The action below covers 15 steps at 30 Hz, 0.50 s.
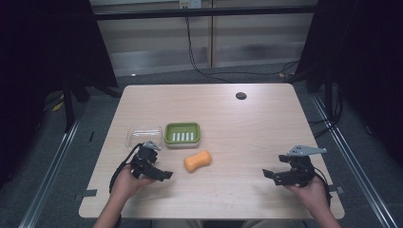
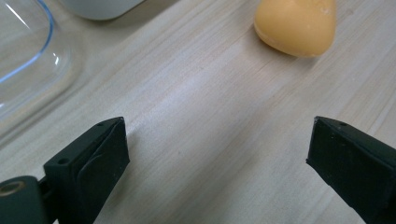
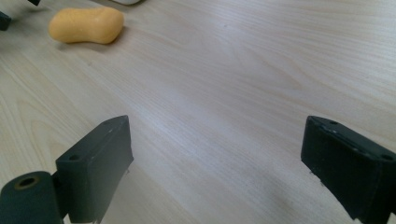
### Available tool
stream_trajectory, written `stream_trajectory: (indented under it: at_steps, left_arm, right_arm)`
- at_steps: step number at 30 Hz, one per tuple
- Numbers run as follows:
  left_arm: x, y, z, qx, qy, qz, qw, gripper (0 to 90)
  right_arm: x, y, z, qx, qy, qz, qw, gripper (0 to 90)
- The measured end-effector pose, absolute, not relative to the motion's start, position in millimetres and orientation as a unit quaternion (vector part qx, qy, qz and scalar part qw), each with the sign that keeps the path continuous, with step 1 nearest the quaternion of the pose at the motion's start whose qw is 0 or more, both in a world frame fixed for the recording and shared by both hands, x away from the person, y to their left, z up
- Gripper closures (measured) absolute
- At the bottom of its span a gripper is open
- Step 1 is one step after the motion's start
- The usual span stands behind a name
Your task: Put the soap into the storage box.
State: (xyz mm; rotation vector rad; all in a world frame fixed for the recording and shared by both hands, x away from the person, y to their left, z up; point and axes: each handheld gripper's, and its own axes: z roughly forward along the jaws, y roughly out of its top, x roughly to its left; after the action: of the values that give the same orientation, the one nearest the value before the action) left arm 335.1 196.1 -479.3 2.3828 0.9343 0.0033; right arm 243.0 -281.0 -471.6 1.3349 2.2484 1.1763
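Two grippers sit low over the wooden table [image 1: 247, 128], one in each of the person's hands. Left gripper [image 1: 157, 171], lower left of the high view: jaws wide apart, bare wood between them, nothing held. Right gripper [image 1: 273, 175], lower right of the high view: jaws likewise wide apart over bare wood, nothing held. Orange soap bar [image 1: 197, 161] lies on the table just left of centre in the high view, near the left gripper's tips but apart from them, and well apart from the right gripper. In the left gripper view the soap [image 2: 296, 25] is at the upper right; in the right gripper view it [image 3: 87, 25] lies at the upper left. Green soap dish [image 1: 182, 134] stands just above the soap in the high view, not touching it. Clear glass dish [image 1: 138, 136] sits just left of the green one.
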Motion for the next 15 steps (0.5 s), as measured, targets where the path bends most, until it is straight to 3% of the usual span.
stream_trajectory:
  at_steps: [11, 15]
  left_arm:
    - [339, 185, -460, 0.889, 0.336, 0.001, 0.312, 3.8]
    - [341, 175, -448, 0.903, 0.309, 0.004, 0.298, 7.5]
  right_arm:
    - [238, -283, -471, 0.462, 0.778, 0.400, 0.144, 7.6]
    - [236, -283, -471, 0.461, 0.779, 0.400, 0.142, 7.7]
